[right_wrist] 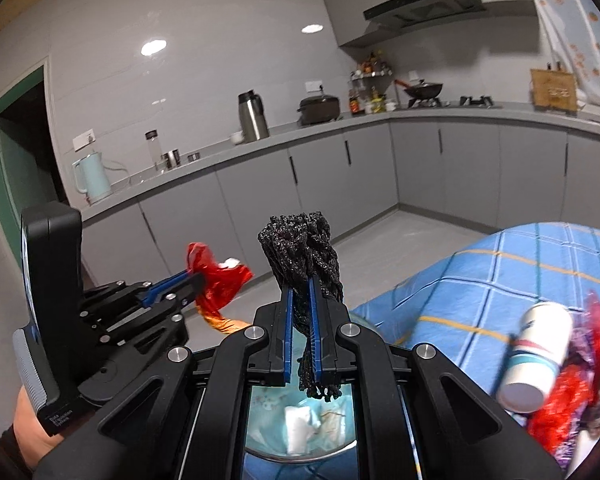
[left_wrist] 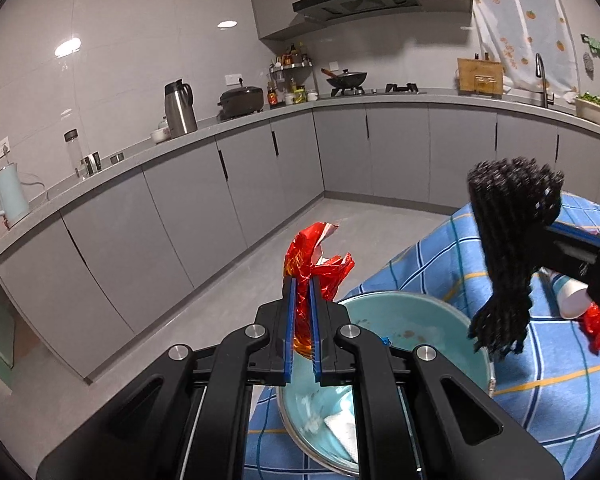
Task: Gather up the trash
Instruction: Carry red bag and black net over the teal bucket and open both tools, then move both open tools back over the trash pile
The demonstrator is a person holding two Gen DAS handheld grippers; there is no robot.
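Over bowl (left_wrist: 440, 320), left fingers (left_wrist: 303, 320) clamping red wrapper (left_wrist: 312, 260), right fingers (right_wrist: 303, 320) clamping black mesh (right_wrist: 304, 244)

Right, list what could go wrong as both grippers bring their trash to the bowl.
1. The red wrapper in the left gripper sticks out beyond the bowl's rim; released now, it might land on the floor.
2. The black mesh in the right gripper hangs loose and could snag on the fingers when let go.
3. The paper cup lies on its side on the blue cloth; a nudge could roll it off.
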